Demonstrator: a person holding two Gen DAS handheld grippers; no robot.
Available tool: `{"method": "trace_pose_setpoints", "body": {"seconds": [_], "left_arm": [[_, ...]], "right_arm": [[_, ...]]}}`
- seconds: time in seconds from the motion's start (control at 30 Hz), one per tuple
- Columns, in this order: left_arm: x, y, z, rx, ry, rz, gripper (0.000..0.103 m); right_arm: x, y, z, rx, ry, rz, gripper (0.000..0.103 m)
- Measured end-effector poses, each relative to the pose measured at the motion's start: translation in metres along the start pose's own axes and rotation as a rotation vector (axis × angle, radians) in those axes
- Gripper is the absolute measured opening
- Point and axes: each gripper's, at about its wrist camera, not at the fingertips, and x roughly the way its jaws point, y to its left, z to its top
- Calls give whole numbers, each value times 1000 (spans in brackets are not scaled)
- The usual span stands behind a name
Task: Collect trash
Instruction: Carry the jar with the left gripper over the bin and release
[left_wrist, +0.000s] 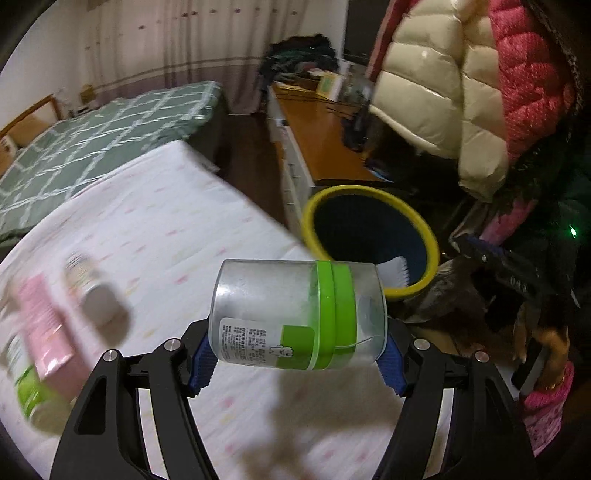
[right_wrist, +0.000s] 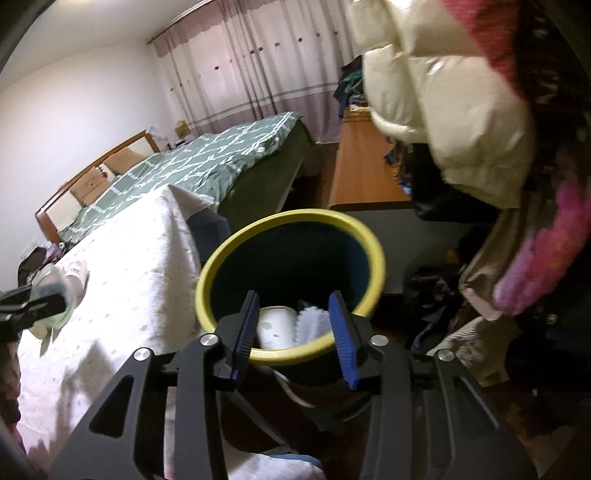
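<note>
My left gripper (left_wrist: 295, 365) is shut on a clear plastic jar with a green band (left_wrist: 295, 314), held sideways above the white tablecloth (left_wrist: 166, 229), left of the bin. The dark bin with a yellow rim (left_wrist: 369, 236) stands on the floor past the table edge. In the right wrist view my right gripper (right_wrist: 293, 332) is open and empty just above the bin's near rim (right_wrist: 291, 354). A white cup (right_wrist: 275, 328) and a white crumpled wrapper (right_wrist: 314, 325) lie inside the bin. My left gripper with the jar shows blurred at the far left (right_wrist: 44, 299).
On the table lie a pink box (left_wrist: 44, 325), a white bottle (left_wrist: 92, 288) and a green-labelled container (left_wrist: 33, 395). A green-quilted bed (right_wrist: 192, 166), an orange desk (left_wrist: 321, 136) and hanging padded jackets (left_wrist: 443, 85) surround the bin. Clothes lie on the floor (right_wrist: 436, 295).
</note>
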Motion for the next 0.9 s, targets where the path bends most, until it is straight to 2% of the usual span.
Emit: {"method": "trace_pose_setpoints", "body": {"seconds": [0.17,0.33,0.6,0.63,0.67,0.7,0.8,0.9], "left_arm": [[46,-40,33,69,45,-53,70],[94,-74,57,125,97,-71,70],[145,-103,76,148,121,-58,71],[148,-104,77,147,122,-57,73],[150,-103,79,141,113,-52,82],[150,-102,80,135,97,-47,87],[140,-92,82,110,69,-42,87],[111,-78,75,89,28,-39,88]], "right_arm": [[-19,-26,-6,39,-31,-36,39],[-33,-38,-11,50,-46,-60,42],[-35,-43,-16,64,-34,-63,44],[-35,-42,-16,62,-33,-61,44],[-35,-40,-16,62,-32,-60,44],[-35,-39,-16,60,-32,-59,44],[-35,-34,-15,49,-32,-56,44],[-35,-31,-14,41,-30,-51,44]]}}
